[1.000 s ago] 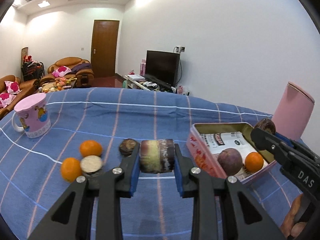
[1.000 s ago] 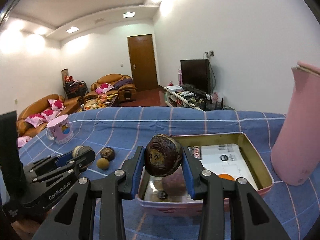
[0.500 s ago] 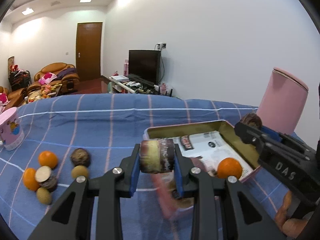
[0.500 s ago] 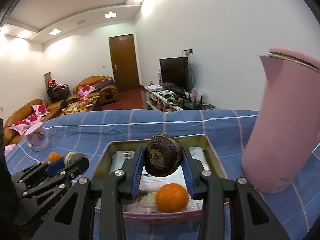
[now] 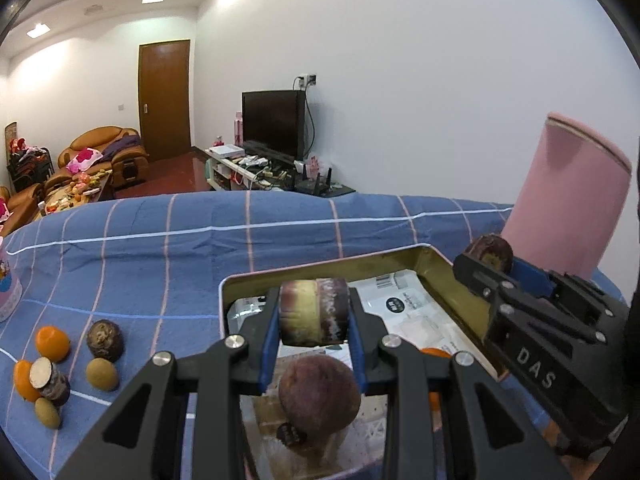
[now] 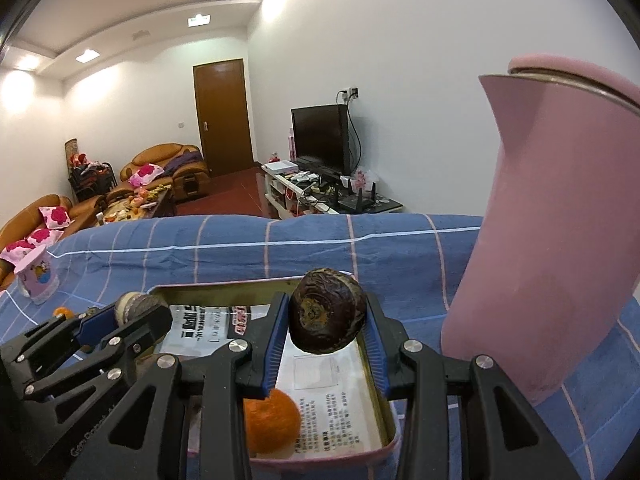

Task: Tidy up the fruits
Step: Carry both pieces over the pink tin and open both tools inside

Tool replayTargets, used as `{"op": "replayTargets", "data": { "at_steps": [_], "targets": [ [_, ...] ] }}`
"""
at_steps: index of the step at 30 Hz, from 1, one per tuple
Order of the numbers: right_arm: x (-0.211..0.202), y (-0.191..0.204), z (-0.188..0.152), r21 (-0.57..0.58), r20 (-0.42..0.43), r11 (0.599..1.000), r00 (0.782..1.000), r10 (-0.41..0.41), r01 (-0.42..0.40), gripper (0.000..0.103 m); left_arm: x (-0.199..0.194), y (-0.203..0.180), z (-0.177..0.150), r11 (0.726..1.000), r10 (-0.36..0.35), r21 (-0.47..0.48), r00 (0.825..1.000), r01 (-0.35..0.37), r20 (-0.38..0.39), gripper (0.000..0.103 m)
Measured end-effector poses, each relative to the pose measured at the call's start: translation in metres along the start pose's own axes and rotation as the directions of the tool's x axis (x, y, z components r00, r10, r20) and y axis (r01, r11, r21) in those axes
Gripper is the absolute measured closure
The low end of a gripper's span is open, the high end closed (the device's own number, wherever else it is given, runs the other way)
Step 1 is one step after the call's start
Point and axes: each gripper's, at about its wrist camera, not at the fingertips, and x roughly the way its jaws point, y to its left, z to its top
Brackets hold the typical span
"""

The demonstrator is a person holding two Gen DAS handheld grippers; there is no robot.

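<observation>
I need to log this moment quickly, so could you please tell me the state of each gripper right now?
Left gripper: closed on a cut fruit piece, above the tin.
Right gripper: closed on a dark round fruit, also above the tin.

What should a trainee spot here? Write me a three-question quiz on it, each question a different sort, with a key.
1. True or false: the left gripper is empty.
2. The orange below the right gripper lies: A in the tin; B on the cloth; C in a bowl.
3. In the left wrist view, how many oranges lie on the blue cloth?
Key: 1 false, it is shut on a cut cylindrical piece. 2 A. 3 two.
</observation>
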Motion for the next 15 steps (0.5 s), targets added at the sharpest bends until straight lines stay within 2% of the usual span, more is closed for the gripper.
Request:
{"op": "replayTargets", "data": {
  "at_steps": [15],
  "targets": [
    [0.027,0.004,-0.001,-0.028,-0.092,0.999,0.995,0.028,-0.03,0.064,0.032,-0.013,0.004,1.0,0.023,0.023,0.996,-0.021,-0.091,0.071]
  ]
}}
